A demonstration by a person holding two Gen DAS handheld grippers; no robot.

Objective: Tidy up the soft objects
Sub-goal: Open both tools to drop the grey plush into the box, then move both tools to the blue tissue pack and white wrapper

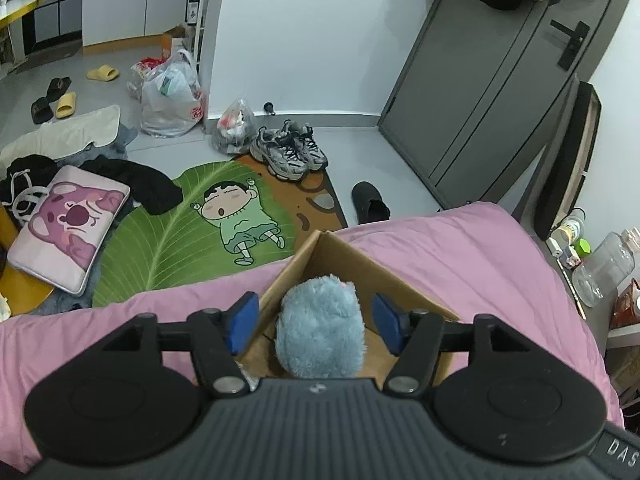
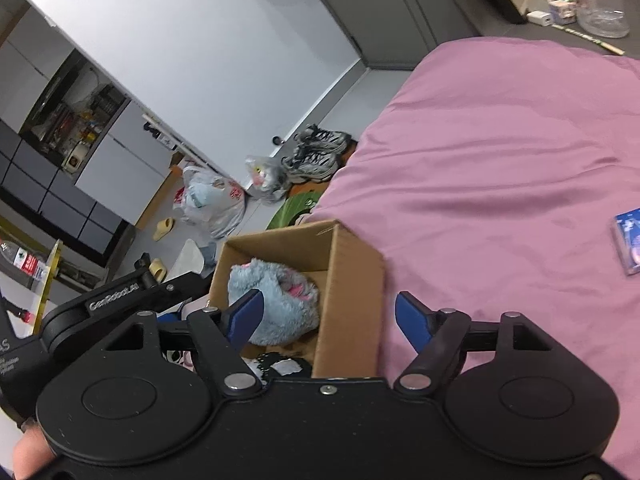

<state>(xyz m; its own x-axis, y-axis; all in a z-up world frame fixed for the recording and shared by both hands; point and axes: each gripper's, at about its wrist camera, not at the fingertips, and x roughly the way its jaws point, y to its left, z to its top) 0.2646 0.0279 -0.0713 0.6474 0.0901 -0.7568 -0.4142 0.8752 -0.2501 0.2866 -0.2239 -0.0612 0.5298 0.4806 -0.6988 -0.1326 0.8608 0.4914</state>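
The blue toy (image 1: pixel 320 332) is soft and fluffy, with shaggy fur. It sits in a box (image 2: pixel 352 280) of plain brown cardboard, dull and smooth. Under the box, the pink bedsheet (image 2: pixel 500 160) is smooth cloth with a slight shine. Beside the bed, the green rug (image 1: pixel 160 232) looks soft and matt. The left gripper (image 1: pixel 316 322) near the toy is matt black plastic with shiny metal screws.

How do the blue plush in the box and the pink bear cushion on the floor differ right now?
The blue plush is fluffy and rounded; the pink bear cushion is flat, rectangular and smooth with a printed face. The plush sits inside the cardboard box on the pink bed; the cushion lies on the floor, partly on the green leaf rug. Both are soft items.
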